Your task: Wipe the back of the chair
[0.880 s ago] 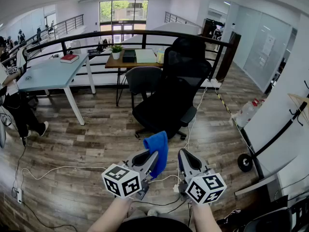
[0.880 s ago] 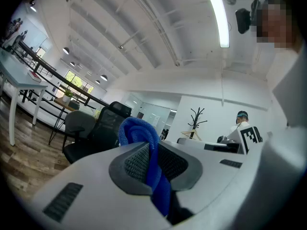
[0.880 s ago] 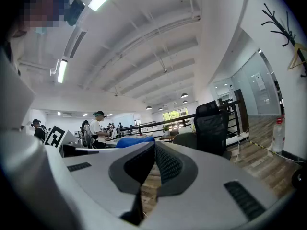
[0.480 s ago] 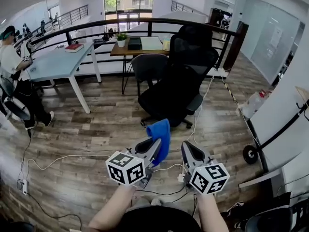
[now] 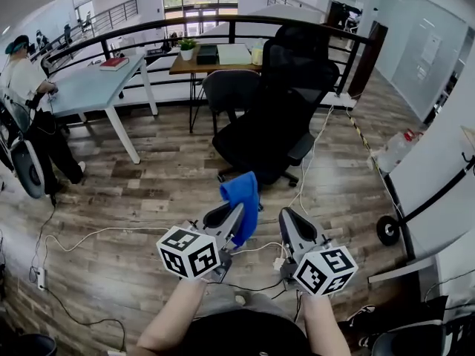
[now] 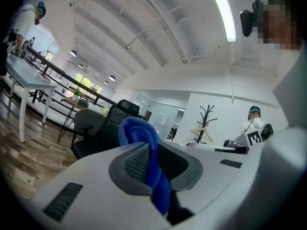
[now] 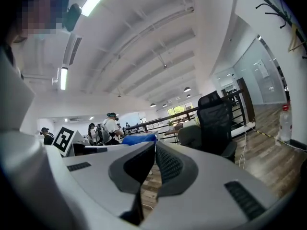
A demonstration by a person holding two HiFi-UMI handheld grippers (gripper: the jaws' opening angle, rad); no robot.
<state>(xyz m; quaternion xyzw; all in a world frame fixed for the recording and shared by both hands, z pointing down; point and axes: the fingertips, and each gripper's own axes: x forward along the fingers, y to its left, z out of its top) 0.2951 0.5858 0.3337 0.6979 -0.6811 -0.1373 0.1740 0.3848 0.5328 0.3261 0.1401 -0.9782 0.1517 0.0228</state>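
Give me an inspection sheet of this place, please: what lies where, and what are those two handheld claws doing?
Surface: wood plank floor.
Job's things: black office chair upright ahead, untouched; blue cloth hanging from the left gripper.
Clutter: grey chair; wooden desk with potted plant; white table with red book.
Grippers: left gripper jaws shut on blue cloth; right gripper jaws together, empty.
Cables: white cable trails toward power strip.
Surroundings: black railing; person far left; bottle right.
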